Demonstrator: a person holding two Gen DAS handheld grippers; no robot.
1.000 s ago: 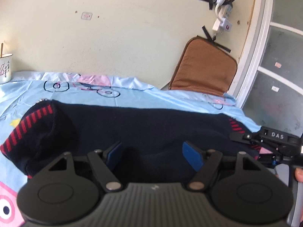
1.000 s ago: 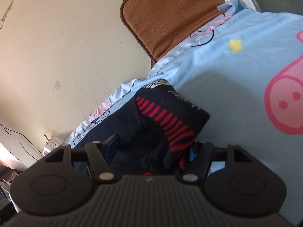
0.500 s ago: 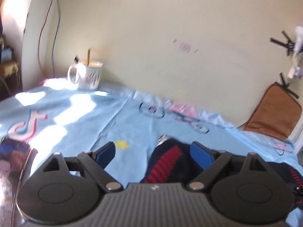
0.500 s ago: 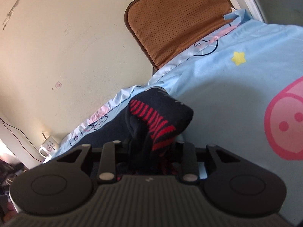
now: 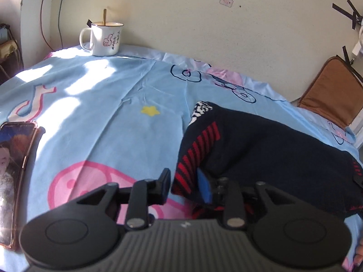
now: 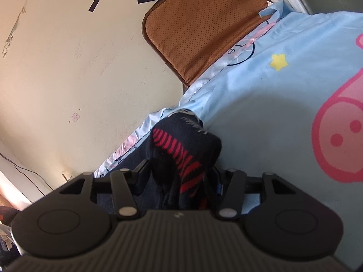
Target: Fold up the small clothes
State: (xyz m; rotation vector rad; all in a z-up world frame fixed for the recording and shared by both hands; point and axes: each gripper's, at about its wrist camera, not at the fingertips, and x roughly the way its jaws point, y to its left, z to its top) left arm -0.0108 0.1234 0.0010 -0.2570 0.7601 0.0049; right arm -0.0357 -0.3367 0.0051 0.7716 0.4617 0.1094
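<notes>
A dark navy knit garment (image 5: pixel 261 149) with red-striped ends lies stretched across the blue cartoon sheet (image 5: pixel 102 113). My left gripper (image 5: pixel 185 188) is at its left striped end. The cuff edge sits between the closing jaws, the blue pad (image 5: pixel 204 190) against the cloth and the other finger (image 5: pixel 164 185) just beside it. In the right wrist view the garment's other striped end (image 6: pixel 181 149) bunches up between the fingers of my right gripper (image 6: pixel 179 176). These jaws are opening slightly, but the cloth still fills the gap and stays raised.
A white mug (image 5: pixel 106 39) with a stick in it stands at the far edge by the wall. A phone (image 5: pixel 13 176) lies at the left. A brown cushion (image 5: pixel 329 95), the same brown cushion (image 6: pixel 199 29) in the right wrist view, leans on the wall.
The left gripper swung from the garment's middle to its left striped end, and its jaws narrowed around the cuff. The right gripper closed on the other end, which now stands bunched up.
</notes>
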